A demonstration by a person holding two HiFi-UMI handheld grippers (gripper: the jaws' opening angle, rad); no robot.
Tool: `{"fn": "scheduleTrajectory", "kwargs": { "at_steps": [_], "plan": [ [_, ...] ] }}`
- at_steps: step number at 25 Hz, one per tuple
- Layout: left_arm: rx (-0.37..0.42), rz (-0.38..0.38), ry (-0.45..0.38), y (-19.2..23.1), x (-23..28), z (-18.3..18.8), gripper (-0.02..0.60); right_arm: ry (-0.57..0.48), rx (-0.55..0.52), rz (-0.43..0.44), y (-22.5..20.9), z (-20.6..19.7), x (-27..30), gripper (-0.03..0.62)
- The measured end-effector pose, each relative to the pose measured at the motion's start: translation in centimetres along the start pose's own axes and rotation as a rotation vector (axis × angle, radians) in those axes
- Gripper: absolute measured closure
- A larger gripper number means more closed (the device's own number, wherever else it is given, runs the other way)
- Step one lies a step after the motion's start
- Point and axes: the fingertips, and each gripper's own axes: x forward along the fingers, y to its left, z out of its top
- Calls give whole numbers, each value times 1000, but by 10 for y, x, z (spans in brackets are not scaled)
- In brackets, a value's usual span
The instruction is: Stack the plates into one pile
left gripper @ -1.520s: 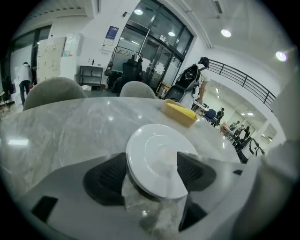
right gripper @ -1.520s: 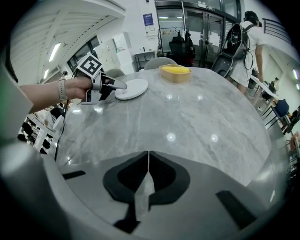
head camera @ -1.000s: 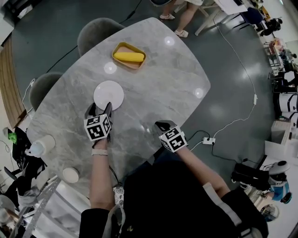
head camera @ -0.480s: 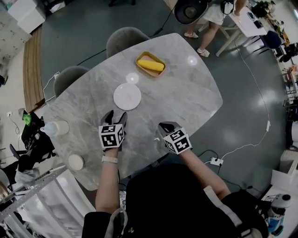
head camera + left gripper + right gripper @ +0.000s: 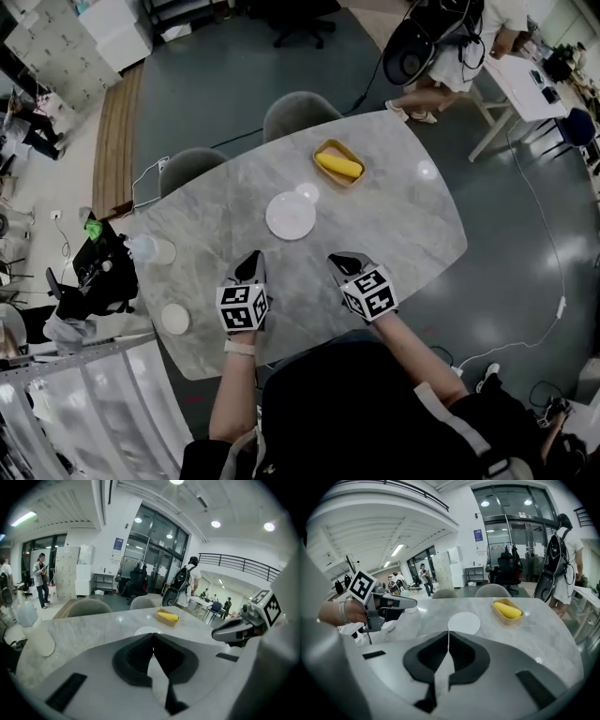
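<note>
Grey marble table [image 5: 403, 216], rounded outline, standing on a dark floor in a large hall; two grey chairs [image 5: 300, 112] at its far edge.

- White plate [image 5: 291, 216]: one, round, lying flat near the middle of the table, ahead of both tools and touched by neither. It shows just above the jaws in the left gripper view [image 5: 147, 631] and the right gripper view [image 5: 464, 622].
- Shallow tan tray [image 5: 339, 164]: beyond the plate toward the far edge and apart from it, holding one long yellow item.
- Small white dish [image 5: 175, 319]: near the table's left edge, well apart from the plate. A second round dish [image 5: 164, 251] lies further along that edge, with a clear bottle [image 5: 141, 247] just beside it.
- Left tool [image 5: 251, 258]: held above the near part of the table, pointing toward the plate. Its jaws have just been closing and now meet tip to tip with nothing between them.
- Right tool [image 5: 342, 261]: held level with the left one, near it but apart. Its jaws are pressed together along a thin seam and are empty.
- Persons: several standing in the background hall, one with a backpack.
</note>
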Motion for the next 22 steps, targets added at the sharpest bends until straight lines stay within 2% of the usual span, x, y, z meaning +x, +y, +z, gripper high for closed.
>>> {"fn": "scheduleTrajectory", "kwargs": {
  "at_steps": [5,12,19,22],
  "plan": [
    [20,-11,-60,-11,-32,21,572,-70,-35,34,10,37,-16,576],
    [-42,16,-204,-19,-79,61,572,-169,-90,82,24,87,-46,576],
    [-16,23,-304,-37,-117,81,572,-275,-129,131,38,118,-80,576],
    [-8,-6,-312,-47,-127,87,572,-320,-164,146,41,130,-94,576]
  ]
}}
